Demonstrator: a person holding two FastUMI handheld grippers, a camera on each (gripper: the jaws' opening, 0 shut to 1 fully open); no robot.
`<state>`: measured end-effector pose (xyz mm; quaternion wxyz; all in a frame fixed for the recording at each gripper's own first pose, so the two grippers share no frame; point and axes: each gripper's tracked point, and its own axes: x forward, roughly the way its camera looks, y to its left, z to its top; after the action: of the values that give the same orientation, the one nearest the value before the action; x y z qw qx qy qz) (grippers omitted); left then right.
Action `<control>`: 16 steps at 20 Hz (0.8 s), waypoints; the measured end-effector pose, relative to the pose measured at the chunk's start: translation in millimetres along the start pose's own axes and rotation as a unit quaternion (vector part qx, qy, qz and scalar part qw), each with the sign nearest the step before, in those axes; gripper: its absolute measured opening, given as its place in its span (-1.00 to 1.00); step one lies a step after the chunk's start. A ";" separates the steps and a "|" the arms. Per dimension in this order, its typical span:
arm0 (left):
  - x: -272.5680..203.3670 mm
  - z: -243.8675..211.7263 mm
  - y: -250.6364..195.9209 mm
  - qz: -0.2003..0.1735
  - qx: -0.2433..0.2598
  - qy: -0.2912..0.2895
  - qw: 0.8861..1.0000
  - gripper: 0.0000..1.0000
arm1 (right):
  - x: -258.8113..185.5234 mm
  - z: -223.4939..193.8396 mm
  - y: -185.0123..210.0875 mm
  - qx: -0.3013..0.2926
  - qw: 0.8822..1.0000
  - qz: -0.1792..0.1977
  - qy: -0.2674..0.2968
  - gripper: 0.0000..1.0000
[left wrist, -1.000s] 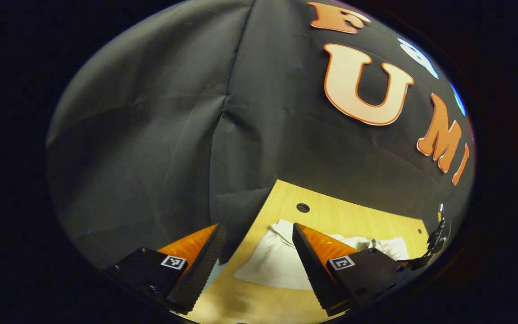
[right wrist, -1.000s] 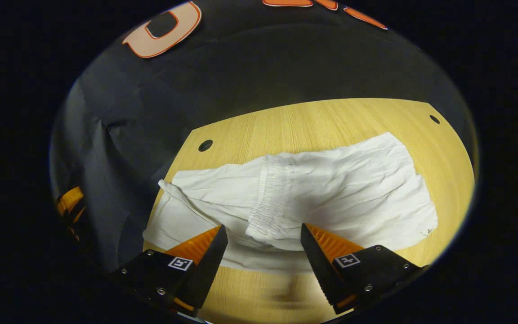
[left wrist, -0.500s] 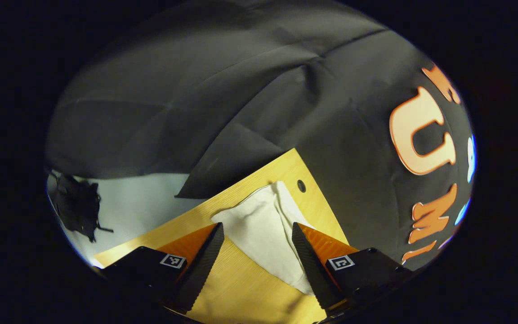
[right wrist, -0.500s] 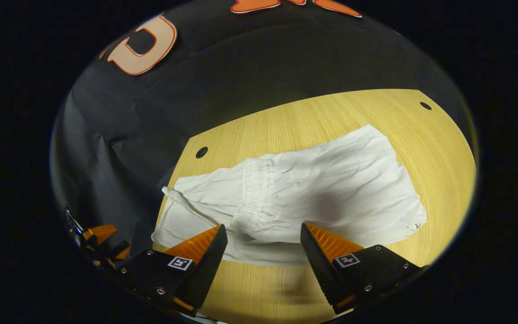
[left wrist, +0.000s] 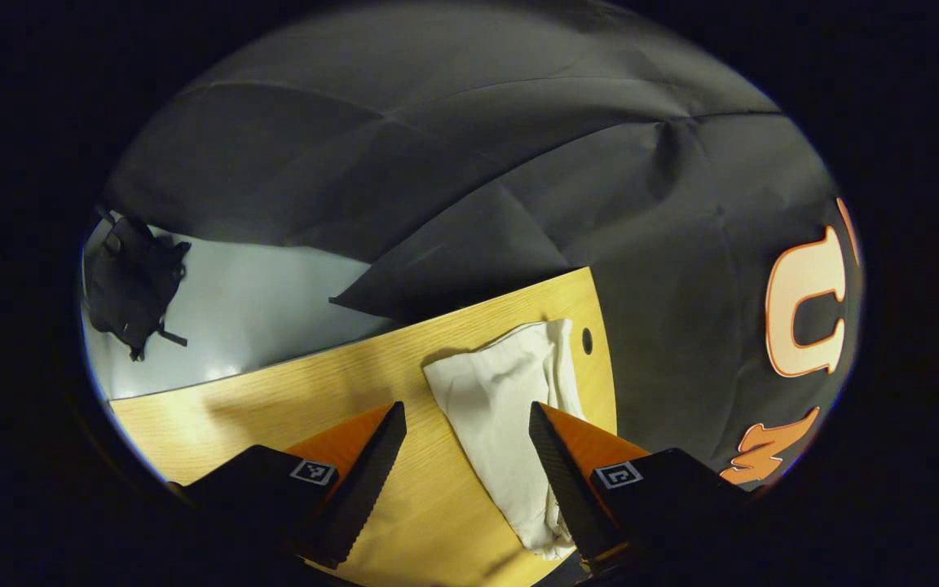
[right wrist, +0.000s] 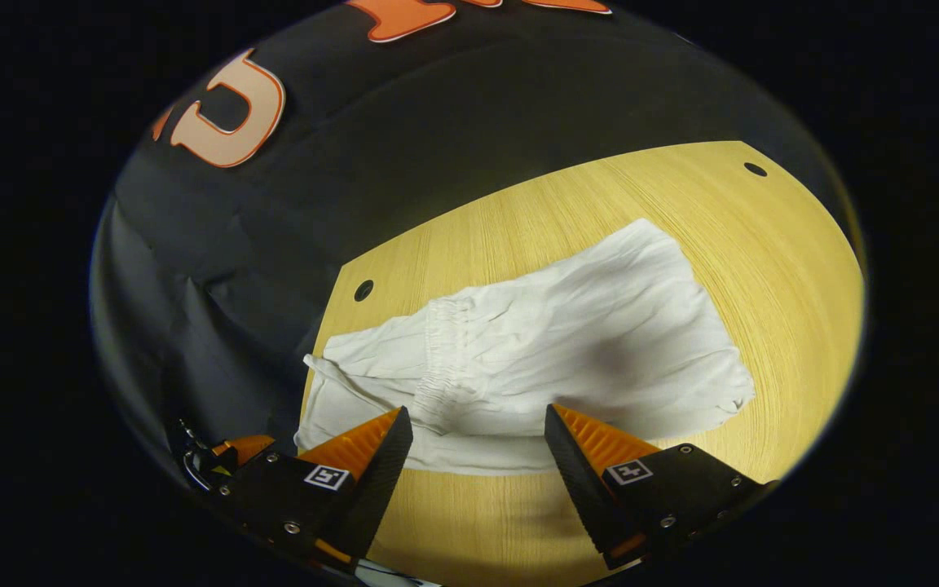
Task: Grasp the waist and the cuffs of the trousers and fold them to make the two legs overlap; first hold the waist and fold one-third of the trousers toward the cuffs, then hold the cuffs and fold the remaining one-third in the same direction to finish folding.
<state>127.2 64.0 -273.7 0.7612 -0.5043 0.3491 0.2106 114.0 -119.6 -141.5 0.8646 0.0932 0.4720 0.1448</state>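
Wood-grain tabletop (right wrist: 763,269) under both tongs | right gripper (right wrist: 478,436) spread wide, gripping nothing, just above the near edge of the crumpled white cotton trousers (right wrist: 567,342) | left gripper (left wrist: 467,432) likewise released over their end | square coded tags on fingers, unreadable | elastic waistband (right wrist: 441,350) lies folded over the legs.

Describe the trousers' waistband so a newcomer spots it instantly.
Find the wooden table and the white trousers spread on it. The waistband is the gathered, puckered strip crossing the cloth just ahead of the open right gripper; the fabric around it is smoother.
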 end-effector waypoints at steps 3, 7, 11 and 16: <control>20.6 0.8 2.8 0.010 -0.002 -0.001 1.000 0.99 | 1.6 0.3 -1.3 0.016 1.000 -0.003 0.002 0.97; 33.9 -0.5 0.0 0.015 0.007 0.005 1.000 0.96 | 2.5 1.0 -2.5 0.037 0.999 -0.005 0.003 0.97; 44.3 -2.2 -9.2 0.012 0.016 0.010 1.000 1.00 | 0.1 4.9 -3.7 0.058 0.998 -0.002 0.001 0.97; 66.1 -8.2 -30.3 -0.009 0.022 0.030 0.999 0.97 | -2.2 8.0 -6.3 0.086 0.996 0.000 -0.001 0.97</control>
<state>189.1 42.2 -306.1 0.7631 -0.4962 0.3725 0.1807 120.6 -126.5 -137.4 0.8542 0.1669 0.4815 0.1033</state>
